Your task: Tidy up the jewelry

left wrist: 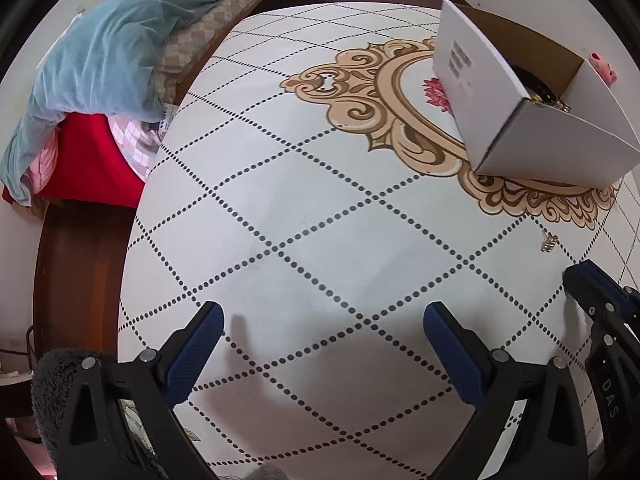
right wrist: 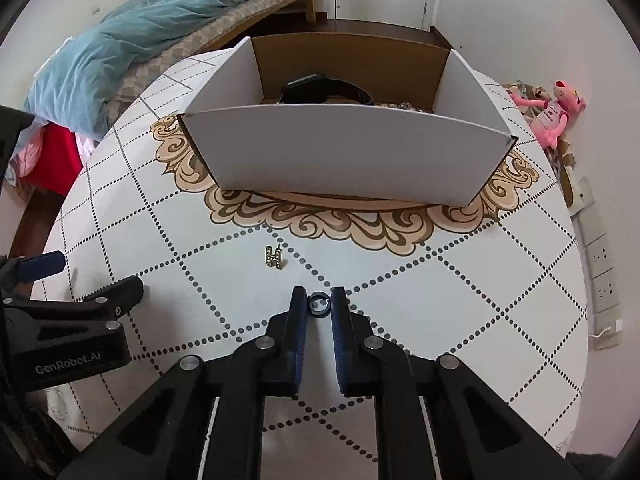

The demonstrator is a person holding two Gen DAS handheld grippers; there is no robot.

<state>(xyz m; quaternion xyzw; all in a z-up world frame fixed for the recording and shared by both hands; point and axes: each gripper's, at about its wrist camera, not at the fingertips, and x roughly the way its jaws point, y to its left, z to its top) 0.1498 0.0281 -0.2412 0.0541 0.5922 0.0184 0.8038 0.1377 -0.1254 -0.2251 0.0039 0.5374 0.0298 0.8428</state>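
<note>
My right gripper (right wrist: 319, 300) is shut on a small dark ring (right wrist: 319, 307), held just above the round patterned table (right wrist: 460, 304). A gold H-shaped charm (right wrist: 274, 257) lies on the table just ahead and to the left of it; it also shows in the left wrist view (left wrist: 549, 242). A white cardboard box (right wrist: 344, 152) stands beyond, holding a black watch (right wrist: 324, 89) and gold pieces. The box also shows in the left wrist view (left wrist: 532, 136). My left gripper (left wrist: 324, 344) is open and empty over the table, left of the right gripper (left wrist: 592, 292).
A bed with a teal blanket (left wrist: 108, 44) and a red cloth (left wrist: 92, 160) lies beyond the table's left edge. A pink plush toy (right wrist: 556, 112) sits at the wall to the right. Wall sockets (right wrist: 600, 264) line the right side.
</note>
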